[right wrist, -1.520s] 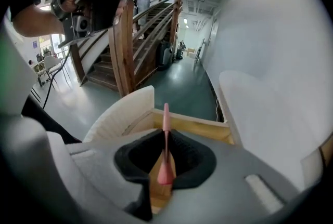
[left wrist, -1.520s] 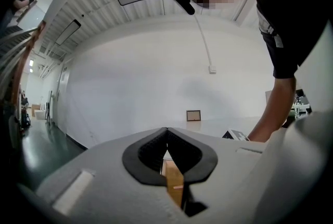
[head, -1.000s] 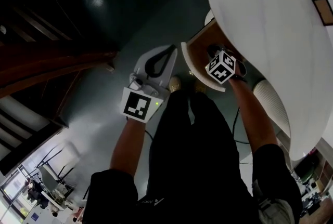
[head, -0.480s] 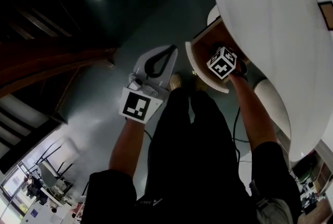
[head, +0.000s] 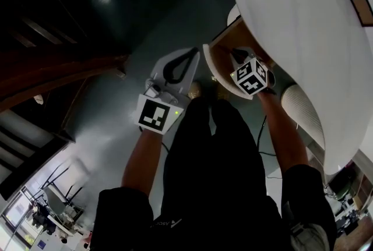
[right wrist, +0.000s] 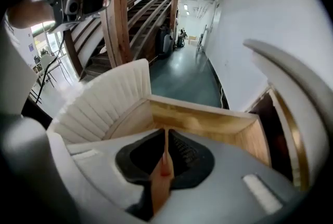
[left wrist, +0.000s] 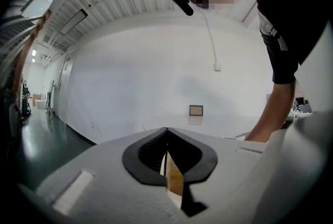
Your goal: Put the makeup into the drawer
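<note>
Black-trousered legs (head: 217,151) fill the near ground. Just beyond them the right gripper (right wrist: 166,132) hangs over the open drawer (right wrist: 208,123), tilted down into it. Its jaws have just been closing and meet at the tips with nothing between them. No view shows the makeup plainly. Only a reddish spot (right wrist: 165,168) shows through the slit behind the tips, against the wood, and I cannot tell what it is. To the side, the left gripper (left wrist: 166,130), jaws pressed together and empty, sits near the drawer's outer edge. A white worktop (head: 291,17) overhangs the drawer. Farther off lie a dark floor (head: 116,23) and wooden stairs (right wrist: 140,15).
</note>
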The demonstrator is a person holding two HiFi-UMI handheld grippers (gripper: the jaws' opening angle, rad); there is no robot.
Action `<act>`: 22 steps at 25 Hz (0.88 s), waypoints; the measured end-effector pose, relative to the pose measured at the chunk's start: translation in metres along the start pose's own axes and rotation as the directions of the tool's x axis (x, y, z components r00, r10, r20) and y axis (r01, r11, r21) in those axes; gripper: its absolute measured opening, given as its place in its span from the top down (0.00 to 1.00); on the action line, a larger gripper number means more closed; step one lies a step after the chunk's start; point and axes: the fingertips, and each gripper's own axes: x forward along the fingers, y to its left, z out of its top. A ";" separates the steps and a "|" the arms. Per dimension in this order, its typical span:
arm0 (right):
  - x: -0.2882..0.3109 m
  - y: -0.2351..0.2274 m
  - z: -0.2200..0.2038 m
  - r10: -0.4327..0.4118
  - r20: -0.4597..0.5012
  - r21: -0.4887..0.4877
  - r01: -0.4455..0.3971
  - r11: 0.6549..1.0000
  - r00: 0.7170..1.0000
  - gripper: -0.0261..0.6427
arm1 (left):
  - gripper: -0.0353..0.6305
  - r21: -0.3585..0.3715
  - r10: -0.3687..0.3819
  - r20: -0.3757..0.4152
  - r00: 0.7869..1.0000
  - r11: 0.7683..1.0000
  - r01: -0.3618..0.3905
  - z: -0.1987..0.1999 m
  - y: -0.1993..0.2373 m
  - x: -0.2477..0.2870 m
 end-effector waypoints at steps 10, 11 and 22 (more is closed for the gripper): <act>-0.093 -0.001 0.066 -0.101 0.234 0.050 0.091 0.995 0.967 0.95 | 0.93 0.024 -0.044 0.031 0.999 0.999 0.043 0.025 -0.018 0.005; -0.105 -0.002 0.074 -0.113 0.267 0.062 0.100 0.993 0.957 0.95 | 0.93 0.026 -0.048 0.035 0.998 0.999 0.047 0.029 -0.021 0.004; -0.235 0.003 0.146 -0.178 0.574 0.114 0.137 0.984 0.800 0.96 | 0.93 0.070 -0.100 0.112 0.989 0.993 0.093 0.085 -0.055 -0.006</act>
